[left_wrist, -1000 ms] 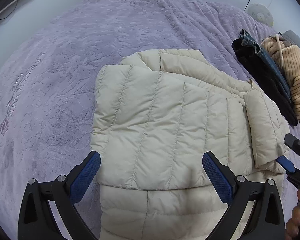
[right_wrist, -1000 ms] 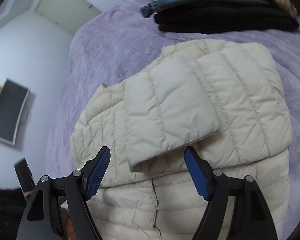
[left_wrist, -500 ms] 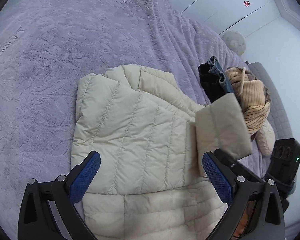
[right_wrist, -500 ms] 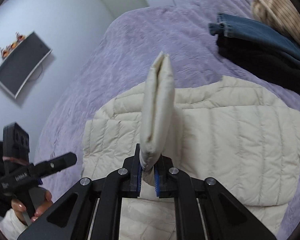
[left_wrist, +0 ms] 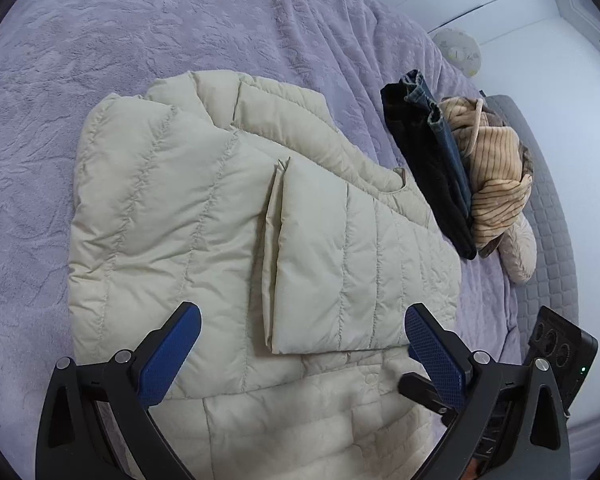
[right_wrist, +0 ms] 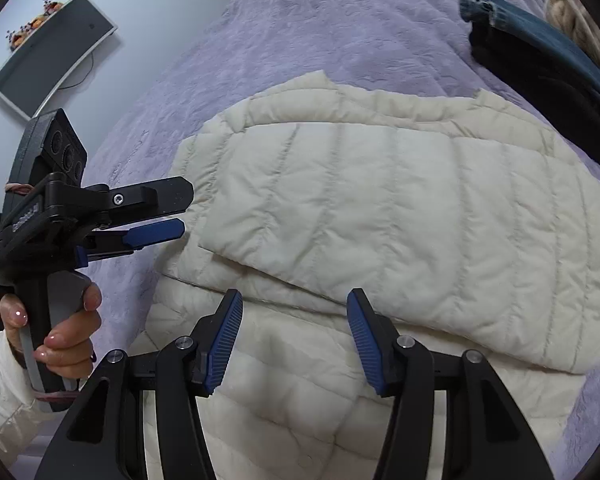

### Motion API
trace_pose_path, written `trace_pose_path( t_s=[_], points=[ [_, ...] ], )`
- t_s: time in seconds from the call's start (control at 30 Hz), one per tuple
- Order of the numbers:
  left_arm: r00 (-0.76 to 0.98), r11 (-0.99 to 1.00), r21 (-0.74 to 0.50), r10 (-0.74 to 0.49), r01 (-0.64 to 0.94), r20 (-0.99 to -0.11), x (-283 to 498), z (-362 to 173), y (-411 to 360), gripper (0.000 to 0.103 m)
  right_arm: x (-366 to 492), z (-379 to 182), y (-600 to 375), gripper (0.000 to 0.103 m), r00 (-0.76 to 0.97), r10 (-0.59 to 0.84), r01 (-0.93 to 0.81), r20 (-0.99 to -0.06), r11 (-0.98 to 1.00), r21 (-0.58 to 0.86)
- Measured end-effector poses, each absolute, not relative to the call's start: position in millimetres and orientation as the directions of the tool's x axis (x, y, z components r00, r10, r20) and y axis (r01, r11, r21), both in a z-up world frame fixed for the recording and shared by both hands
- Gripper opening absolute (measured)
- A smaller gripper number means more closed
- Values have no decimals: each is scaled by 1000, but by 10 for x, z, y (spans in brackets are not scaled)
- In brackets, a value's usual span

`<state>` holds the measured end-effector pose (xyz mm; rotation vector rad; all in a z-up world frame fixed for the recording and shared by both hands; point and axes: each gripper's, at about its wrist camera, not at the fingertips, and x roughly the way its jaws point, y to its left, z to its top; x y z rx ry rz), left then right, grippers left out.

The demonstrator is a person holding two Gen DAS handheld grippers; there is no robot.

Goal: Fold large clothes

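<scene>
Lying flat on the purple bed (left_wrist: pixel 148 12), the cream puffer jacket (left_wrist: pixel 172 208) spreads just ahead of both tools, one sleeve (right_wrist: pixel 380 208) folded across its body. Right tool (right_wrist: pixel 296 338): jaws have just been opening, now standing apart with nothing between them, poised over the jacket's lower half. Left tool (left_wrist: pixel 300 350): jaws wide and empty above the jacket; a stack of folded clothes (left_wrist: pixel 452 168) sits beyond it to the right.
</scene>
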<state>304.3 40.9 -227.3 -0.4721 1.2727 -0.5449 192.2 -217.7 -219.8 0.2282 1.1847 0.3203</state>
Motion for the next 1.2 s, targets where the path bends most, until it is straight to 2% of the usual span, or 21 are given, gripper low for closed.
trace_pose_path(
  t_s=[0.1,0.17,0.23,0.3,0.33,0.4,0.6,0.83,0.9,0.93,1.03,1.2],
  points=[
    [194,813,-565,-583,141,-789,3089,-2302,238,101,1846,-2208,-2496,58,349,350,-50,-869,933,355],
    [190,828,-539,-561,156,-806,3090,-2312,159,81,1811,-2205,-2664,58,361,340,-7,-868,932,362],
    [162,845,-511,-532,157,-831,3096,-2354,92,40,1785,-2199,-2808,58,374,329,29,-867,930,366],
    [160,856,-491,-513,162,-843,3071,-2381,60,22,1753,-2201,-2916,58,386,325,54,-863,926,373],
    [169,861,-480,-505,169,-846,3045,-2374,53,18,1742,-2201,-2959,58,392,322,64,-862,925,375],
    [182,864,-470,-498,180,-848,2971,-2357,84,14,1715,-2201,-3032,58,399,318,81,-860,922,378],
    [190,885,-423,-457,195,-869,2764,-2383,158,14,1645,-2193,-3214,58,413,299,110,-860,921,373],
    [185,897,-402,-433,181,-882,2726,-2466,163,14,1699,-2170,-3618,58,465,204,213,-862,919,332],
    [187,900,-395,-426,184,-885,2722,-2470,160,14,1770,-2181,-3748,35,476,175,239,-862,917,319],
    [187,902,-390,-422,187,-887,2721,-2474,156,14,1819,-2202,-3806,31,473,161,253,-866,917,308],
    [186,906,-379,-412,187,-892,2736,-2497,105,14,1965,-2368,-3966,30,446,140,284,-884,914,288],
    [185,912,-366,-398,186,-899,2747,-2519,83,14,2037,-2822,-4141,20,374,151,347,-915,892,290]
  ],
)
